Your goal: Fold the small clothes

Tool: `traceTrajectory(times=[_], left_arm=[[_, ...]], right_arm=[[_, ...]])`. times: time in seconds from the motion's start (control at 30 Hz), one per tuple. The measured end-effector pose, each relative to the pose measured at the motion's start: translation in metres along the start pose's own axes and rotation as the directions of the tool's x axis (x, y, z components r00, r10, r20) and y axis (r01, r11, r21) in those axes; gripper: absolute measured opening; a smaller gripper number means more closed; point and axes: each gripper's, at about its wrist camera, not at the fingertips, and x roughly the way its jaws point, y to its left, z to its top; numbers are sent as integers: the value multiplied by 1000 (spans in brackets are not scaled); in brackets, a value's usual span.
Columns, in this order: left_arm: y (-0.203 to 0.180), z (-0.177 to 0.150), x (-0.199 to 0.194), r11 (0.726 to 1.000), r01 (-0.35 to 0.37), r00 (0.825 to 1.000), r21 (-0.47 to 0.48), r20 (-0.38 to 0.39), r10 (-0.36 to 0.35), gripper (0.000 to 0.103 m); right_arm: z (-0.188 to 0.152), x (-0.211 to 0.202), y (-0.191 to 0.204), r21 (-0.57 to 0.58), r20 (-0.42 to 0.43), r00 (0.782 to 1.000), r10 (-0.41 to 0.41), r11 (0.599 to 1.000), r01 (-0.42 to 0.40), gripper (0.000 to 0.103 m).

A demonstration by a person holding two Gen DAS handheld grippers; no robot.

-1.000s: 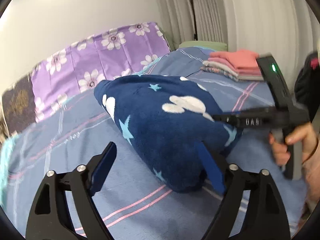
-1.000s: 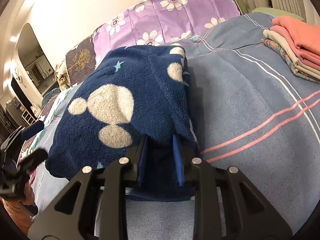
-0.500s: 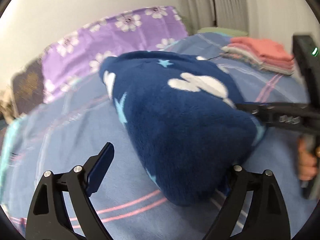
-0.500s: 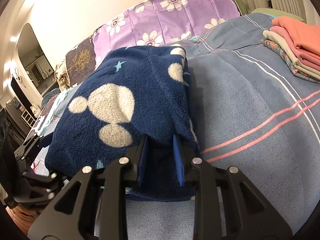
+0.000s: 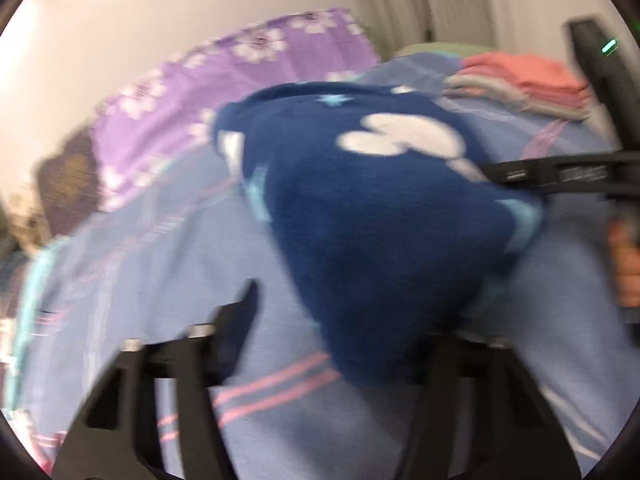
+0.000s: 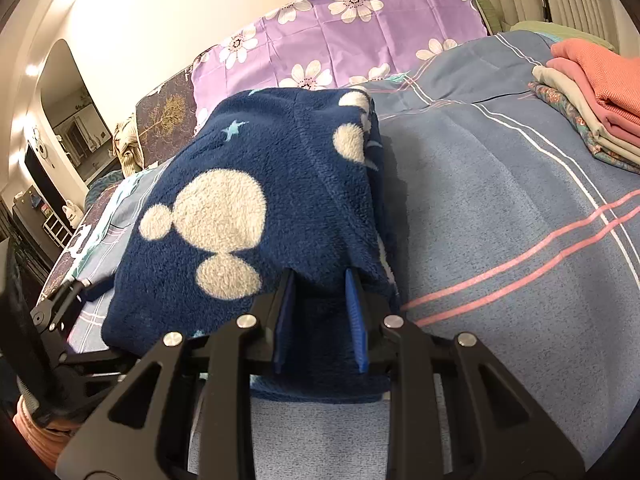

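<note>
Blue striped bedding (image 6: pixel 500 208) covered the bed, with a purple flowered sheet (image 6: pixel 360 24) along the wall and a stack of folded clothes (image 6: pixel 592 92) at the far right, while the navy fleece garment (image 6: pixel 256 200) with white blobs and pale stars lay in the middle in front of you. Your right tongs (image 6: pixel 320 316) stood narrow and clenched on the near edge of that fleece, both blue pads (image 6: pixel 356 320) pressing into it. Your left tongs (image 5: pixel 344 320) had just been closing with the garment's lower corner between them, but the blur and the fleece hid the right pad, so I cannot tell whether they were gripping it.
</note>
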Motion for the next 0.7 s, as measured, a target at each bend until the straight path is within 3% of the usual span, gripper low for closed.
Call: traceTrajectory(times=[0.07, 0.13, 0.23, 0.37, 0.4, 0.47, 0.5, 0.53, 0.63, 0.7], left_arm=[[2, 6, -15, 994, 95, 995, -57, -1, -96, 27], [5, 17, -38, 979, 190, 981, -75, 40, -187, 24], [12, 34, -54, 956, 280, 958, -93, 97, -271, 21], [20, 58, -51, 972, 213, 969, -95, 147, -198, 21], [21, 63, -42, 972, 215, 970, -98, 134, -202, 21], [22, 66, 0, 974, 200, 980, -102, 26, -199, 27], [24, 61, 21, 970, 209, 977, -124, -21, -213, 29], [29, 52, 38, 959, 240, 969, -150, -16, -245, 29], [42, 44, 39, 930, 311, 949, -196, 7, -316, 30], [43, 42, 36, 930, 315, 947, -192, -5, -321, 30]], right_arm=[[0, 0, -1, 7, 2, 1000, -3, 1000, 3, 25], [1, 0, -2, 22, 4, 1000, -5, 1000, 5, 25], [1, 0, -3, 29, 5, 1000, -2, 1000, 2, 25], [0, 0, 6, -12, 10, 999, -39, 999, 39, 26], [0, 0, 8, -23, 10, 999, -49, 999, 49, 27], [0, 0, 10, -32, 10, 998, -61, 998, 61, 27], [0, 1, 11, -35, 9, 998, -68, 997, 68, 27], [-1, 1, 12, -42, 10, 997, -71, 997, 71, 27], [-2, 2, 16, -66, 12, 996, -85, 994, 86, 27], [-2, 3, 19, -83, 11, 995, -101, 991, 102, 27]])
